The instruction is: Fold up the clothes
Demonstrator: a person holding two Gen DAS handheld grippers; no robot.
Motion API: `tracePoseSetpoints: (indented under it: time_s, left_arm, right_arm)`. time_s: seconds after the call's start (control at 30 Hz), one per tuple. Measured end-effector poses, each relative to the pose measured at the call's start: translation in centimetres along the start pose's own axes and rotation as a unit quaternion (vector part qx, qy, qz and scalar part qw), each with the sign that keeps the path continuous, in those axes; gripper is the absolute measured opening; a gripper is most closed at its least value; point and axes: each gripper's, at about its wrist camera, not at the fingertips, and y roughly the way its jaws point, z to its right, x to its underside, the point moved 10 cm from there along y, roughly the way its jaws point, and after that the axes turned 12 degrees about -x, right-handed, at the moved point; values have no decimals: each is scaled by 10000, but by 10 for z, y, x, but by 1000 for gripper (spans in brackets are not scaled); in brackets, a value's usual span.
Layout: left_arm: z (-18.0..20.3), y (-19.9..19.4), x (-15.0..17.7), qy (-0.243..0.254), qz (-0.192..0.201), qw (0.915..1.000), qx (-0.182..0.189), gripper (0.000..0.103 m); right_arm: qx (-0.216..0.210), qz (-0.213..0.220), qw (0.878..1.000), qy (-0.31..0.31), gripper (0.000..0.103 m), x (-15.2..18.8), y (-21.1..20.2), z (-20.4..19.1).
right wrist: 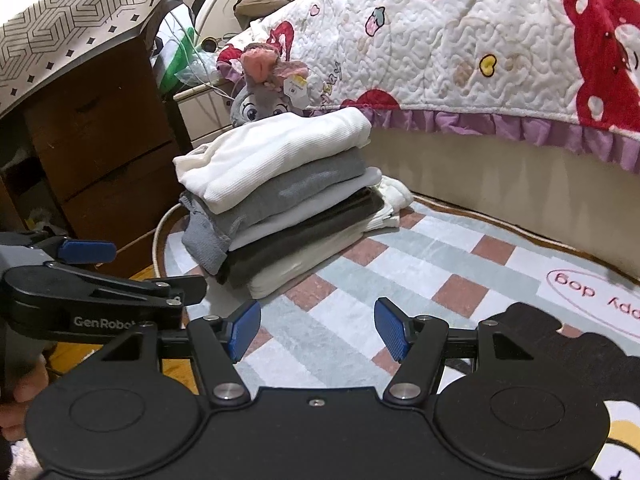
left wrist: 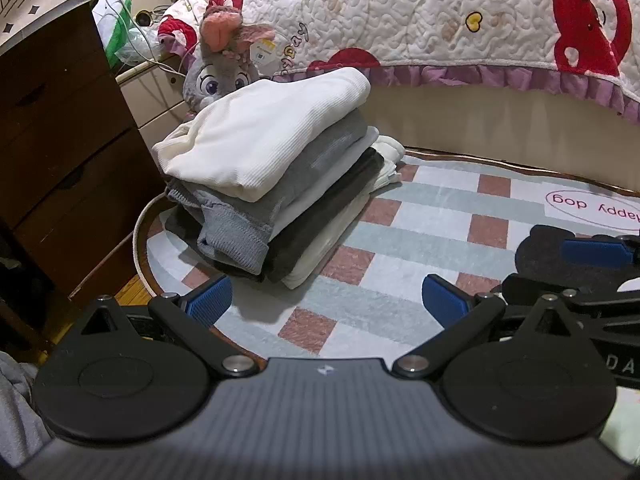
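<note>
A stack of folded clothes [left wrist: 276,184] sits on the checked rug [left wrist: 400,248], with a white ribbed garment [left wrist: 264,128] on top, then grey, pale, dark and cream layers. The same stack [right wrist: 288,196] shows in the right wrist view. My left gripper [left wrist: 328,300] hovers open over the rug in front of the stack, nothing between its blue pads. My right gripper [right wrist: 316,330] is open too, empty, low over the rug [right wrist: 400,280] to the stack's near right. The right gripper [left wrist: 592,256] shows at the right edge of the left view, the left gripper [right wrist: 100,280] at the left of the right view.
A dark wooden drawer chest [left wrist: 60,140] stands left of the stack. A grey plush toy [left wrist: 224,68] leans behind it. The bed with a red-and-white quilt [left wrist: 440,16] runs along the back. A dark printed patch [right wrist: 560,344] marks the rug at the near right.
</note>
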Motion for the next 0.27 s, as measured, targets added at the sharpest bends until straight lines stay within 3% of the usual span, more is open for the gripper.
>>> tracePoseSetpoints:
  time_s: [0.27]
  left_arm:
    - [-6,-3,4,-57,27,10000,-14,103]
  right_arm:
    - [18,-55,10000,-6,68,3,2,0]
